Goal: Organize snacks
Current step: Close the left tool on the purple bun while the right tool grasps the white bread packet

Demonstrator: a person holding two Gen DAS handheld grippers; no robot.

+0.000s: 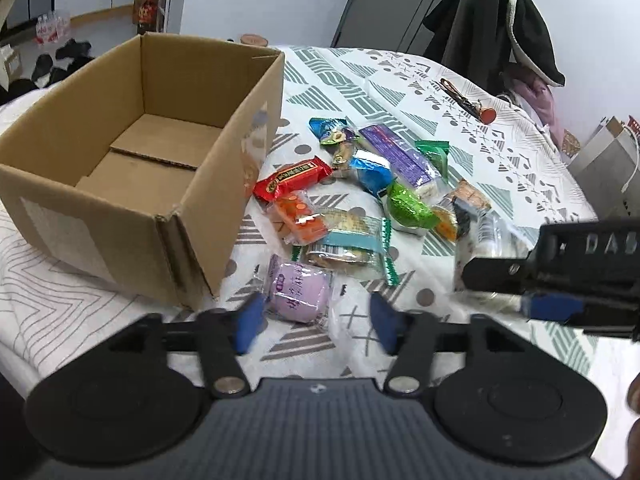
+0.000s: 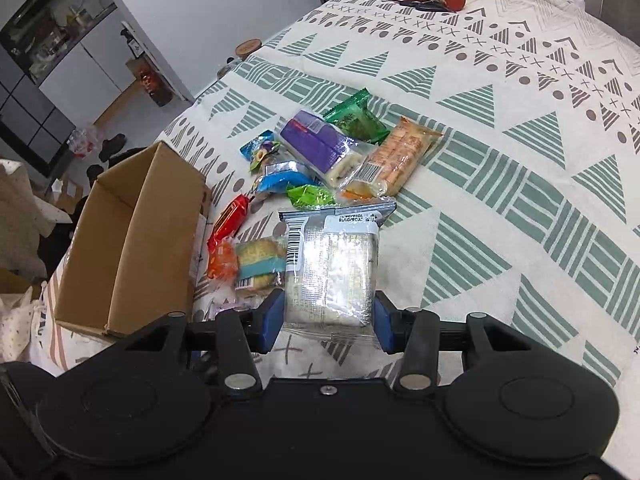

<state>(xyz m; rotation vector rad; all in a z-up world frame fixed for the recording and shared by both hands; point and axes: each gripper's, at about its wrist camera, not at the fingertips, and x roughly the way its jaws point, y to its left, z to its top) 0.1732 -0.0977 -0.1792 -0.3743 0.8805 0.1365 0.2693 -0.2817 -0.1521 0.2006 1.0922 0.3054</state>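
An open, empty cardboard box [image 1: 132, 152] [image 2: 128, 236] stands on the patterned tablecloth [image 1: 400, 80]. To its right lies a pile of wrapped snacks: a red bar [image 1: 292, 178], an orange pack [image 1: 298, 216], a purple-labelled pack [image 1: 396, 156], green and blue wrappers. My left gripper [image 1: 316, 322] is open low over the cloth, with a lilac round snack [image 1: 298, 292] just ahead of its left finger. My right gripper [image 2: 328, 320] is shut on a clear-wrapped white packet [image 2: 332, 272], held at its near end. In the left wrist view the right gripper [image 1: 516, 290] enters from the right.
Keys with a red tag [image 1: 472, 104] [image 2: 432, 0] lie at the far side of the table. A dark coat [image 1: 492, 24] hangs behind the table, and paper bags [image 1: 608, 160] stand off its right edge. A round wooden lid [image 2: 248, 48] sits near the far edge.
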